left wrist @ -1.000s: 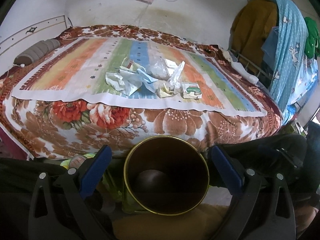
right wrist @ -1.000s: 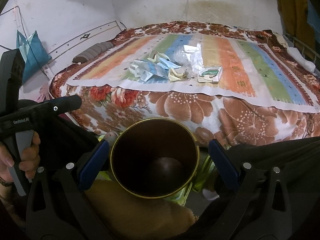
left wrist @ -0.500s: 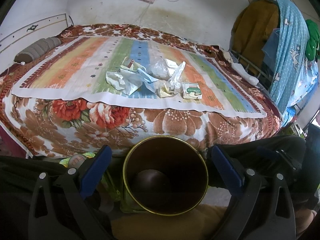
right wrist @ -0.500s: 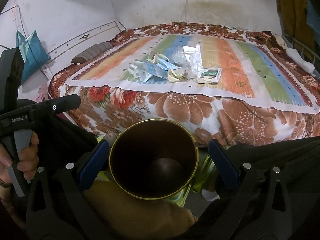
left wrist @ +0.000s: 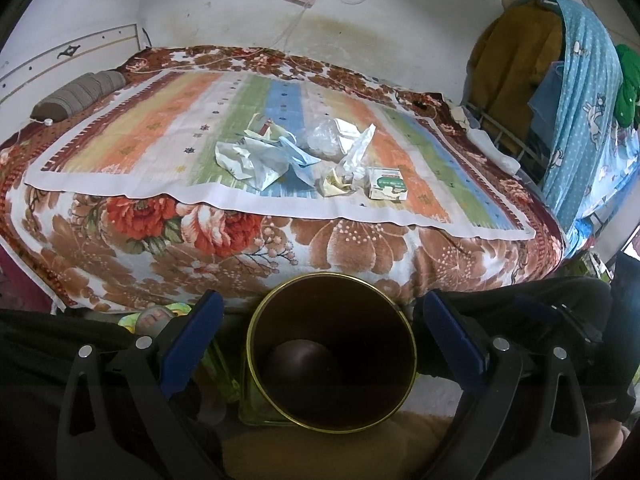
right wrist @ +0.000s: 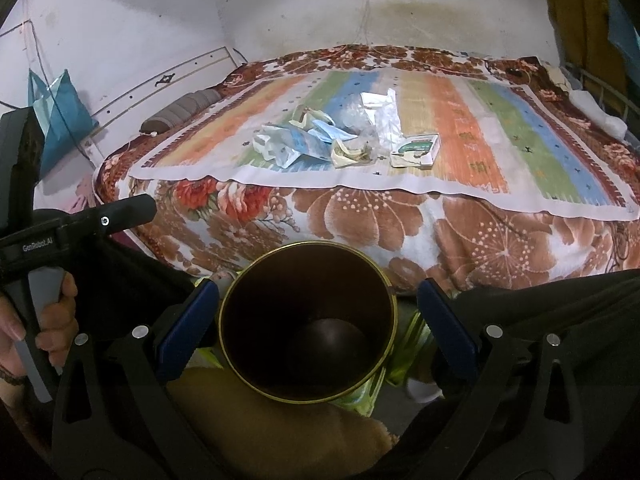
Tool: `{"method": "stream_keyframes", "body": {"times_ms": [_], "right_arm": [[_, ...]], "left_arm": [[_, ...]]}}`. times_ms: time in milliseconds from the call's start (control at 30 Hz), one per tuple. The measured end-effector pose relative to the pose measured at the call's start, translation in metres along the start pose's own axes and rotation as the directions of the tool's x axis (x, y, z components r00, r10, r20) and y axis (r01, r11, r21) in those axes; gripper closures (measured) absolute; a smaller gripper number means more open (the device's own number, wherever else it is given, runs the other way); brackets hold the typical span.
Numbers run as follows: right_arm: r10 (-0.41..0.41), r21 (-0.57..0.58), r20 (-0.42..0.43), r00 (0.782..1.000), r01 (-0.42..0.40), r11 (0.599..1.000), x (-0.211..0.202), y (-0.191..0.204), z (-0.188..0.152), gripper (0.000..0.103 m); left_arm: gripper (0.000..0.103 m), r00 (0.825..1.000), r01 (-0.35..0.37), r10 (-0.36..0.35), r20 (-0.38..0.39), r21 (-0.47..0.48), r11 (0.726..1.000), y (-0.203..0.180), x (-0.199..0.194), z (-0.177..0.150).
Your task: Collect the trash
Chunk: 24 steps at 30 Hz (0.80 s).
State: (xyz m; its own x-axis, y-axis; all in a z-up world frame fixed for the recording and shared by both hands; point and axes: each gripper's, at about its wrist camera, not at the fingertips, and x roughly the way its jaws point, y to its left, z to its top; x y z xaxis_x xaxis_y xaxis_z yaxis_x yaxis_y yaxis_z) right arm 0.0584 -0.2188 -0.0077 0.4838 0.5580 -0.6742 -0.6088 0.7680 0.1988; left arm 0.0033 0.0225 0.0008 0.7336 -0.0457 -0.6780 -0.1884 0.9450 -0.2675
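Note:
A pile of trash (left wrist: 296, 156) lies on the striped mat on the bed: crumpled white and blue paper, a clear plastic bag, a yellowish wad, and a small green-and-white box (left wrist: 387, 188). It shows in the right wrist view too (right wrist: 320, 142), with the box (right wrist: 416, 151) at its right. A dark bin with a gold rim (left wrist: 332, 354) stands on the floor in front of the bed, empty inside. My left gripper (left wrist: 320, 336) is open, its blue fingers either side of the bin. My right gripper (right wrist: 308, 320) is open, likewise above the bin (right wrist: 308, 320).
The bed (left wrist: 280, 240) has a floral blanket hanging down its front edge. A grey pillow (left wrist: 76, 94) lies at the far left. Clothes hang on a rack (left wrist: 560, 100) at the right. The left hand-held gripper's body (right wrist: 60, 232) shows at the left of the right wrist view.
Both views have shifted only slightly; the bed and trash sit a little nearer. Nothing was picked up or let go.

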Motion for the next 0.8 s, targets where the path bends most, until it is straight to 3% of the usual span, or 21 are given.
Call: {"method": "stream_keyframes", "body": {"times_ms": [533,800], "right_arm": [[0.007,-0.009,-0.001,1.0,-0.007,1.0,0.008,-0.001,0.013,0.009],[0.016,0.017,-0.006,1.0,-0.016,1.0,0.018,-0.011,0.033,0.009]], "left_arm": [[0.006,0.998,-0.042,0.042,-0.054,0.004,0.999,0.002,0.014,0.026],[0.006,0.989,-0.135,0.138,-0.058,0.046,0.99,0.008,0.023,0.059]]}}
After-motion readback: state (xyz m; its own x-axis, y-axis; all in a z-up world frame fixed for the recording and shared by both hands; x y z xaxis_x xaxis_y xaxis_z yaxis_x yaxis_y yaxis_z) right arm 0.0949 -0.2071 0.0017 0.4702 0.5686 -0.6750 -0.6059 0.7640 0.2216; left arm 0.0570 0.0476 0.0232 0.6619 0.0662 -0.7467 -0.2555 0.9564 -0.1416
